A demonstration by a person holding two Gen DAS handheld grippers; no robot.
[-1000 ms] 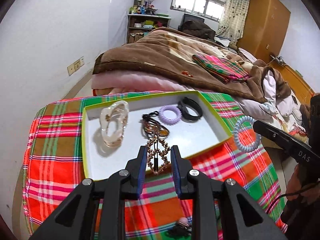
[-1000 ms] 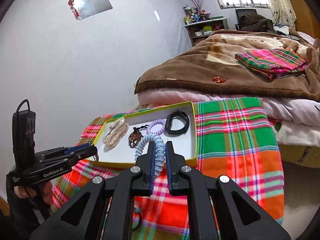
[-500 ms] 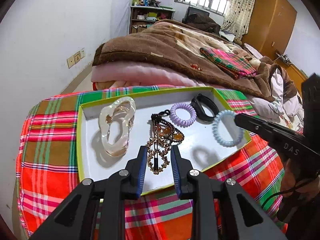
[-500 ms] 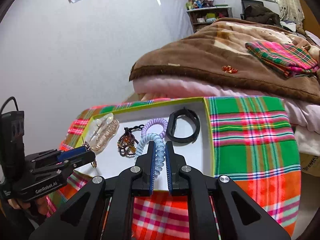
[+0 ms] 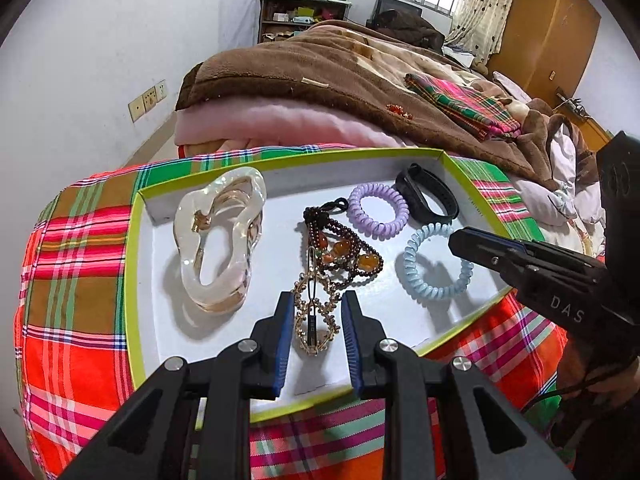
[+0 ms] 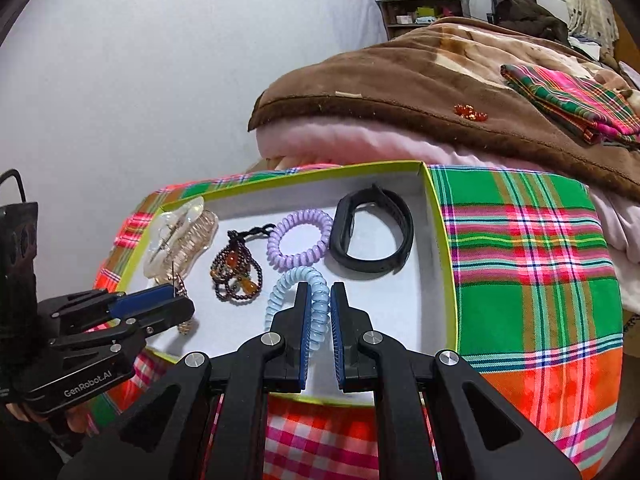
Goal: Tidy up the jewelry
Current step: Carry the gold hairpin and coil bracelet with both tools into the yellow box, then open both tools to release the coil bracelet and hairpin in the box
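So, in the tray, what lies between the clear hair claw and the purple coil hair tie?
The dark beaded bracelet lies between the clear hair claw and the purple coil hair tie; both wrist views show it.

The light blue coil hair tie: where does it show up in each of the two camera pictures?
Left wrist view: the light blue coil hair tie is right of centre, in the tray, at the right gripper tip.
Right wrist view: low centre, pinched in that gripper.
Shared landmark: the purple coil hair tie just behind it.
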